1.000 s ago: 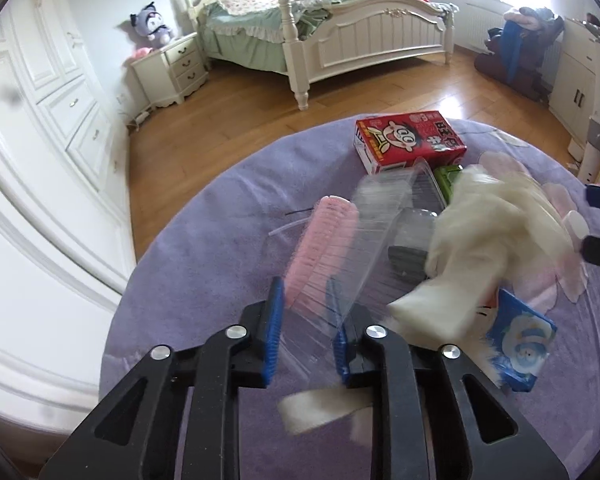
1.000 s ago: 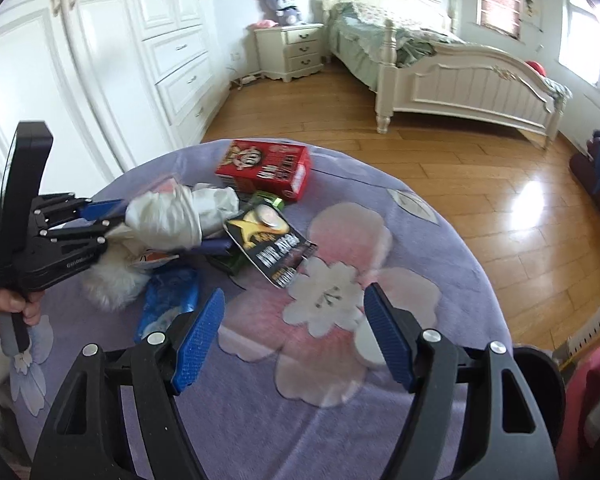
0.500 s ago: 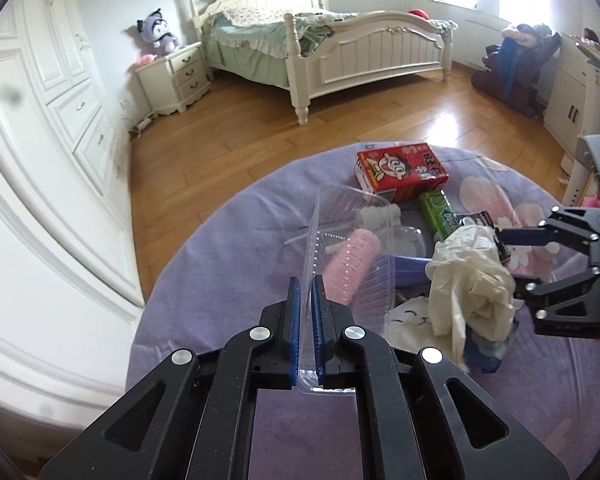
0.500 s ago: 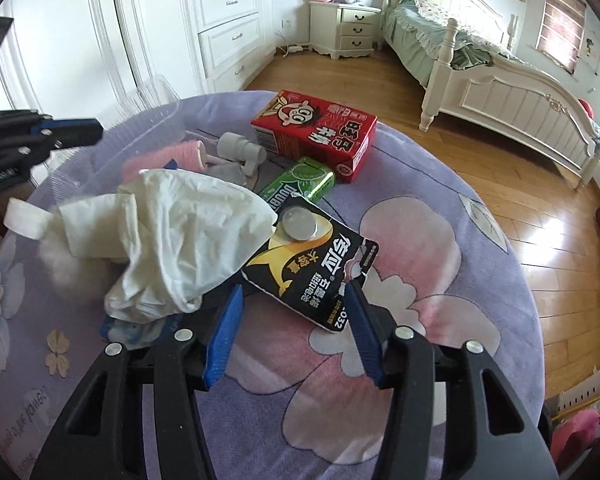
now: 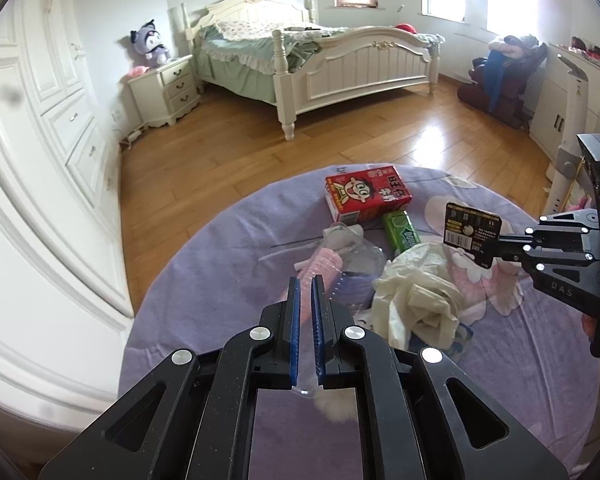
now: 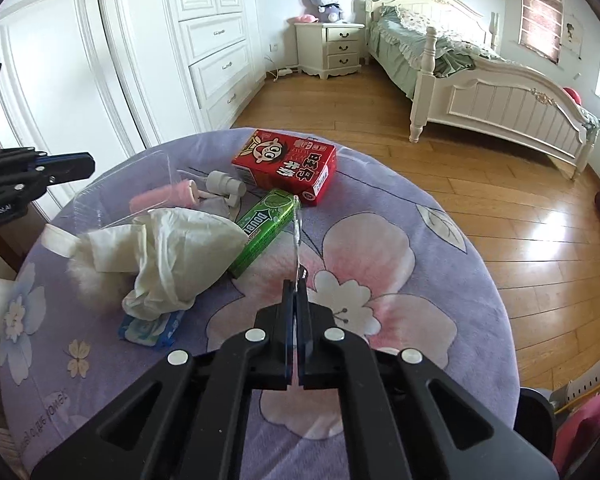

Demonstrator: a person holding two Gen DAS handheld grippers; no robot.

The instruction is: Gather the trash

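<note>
Trash lies on a round table with a purple flowered cloth (image 5: 220, 264). My left gripper (image 5: 305, 280) is shut on the rim of a clear plastic container (image 5: 356, 264) that holds a pink roll (image 5: 322, 264). My right gripper (image 6: 297, 292) is shut on a black and gold battery card (image 5: 471, 230), seen edge-on in the right wrist view (image 6: 298, 232), and holds it above the table. A crumpled white glove (image 6: 168, 252), a green gum pack (image 6: 266, 224), a red carton (image 6: 286, 166) and a blue wrapper (image 6: 150, 328) lie on the cloth.
A white cylindrical cap piece (image 6: 222, 186) lies by the red carton. A white fluffy tuft (image 6: 88, 280) sits under the glove. White wardrobes (image 6: 140, 40) stand behind the table, a bed (image 5: 320, 60) across the wooden floor. A dark bin rim (image 6: 536, 412) shows at the lower right.
My right gripper closed on the battery card and lifted it off the table. My left gripper stays shut on the clear container, which now sits lower and flatter.
</note>
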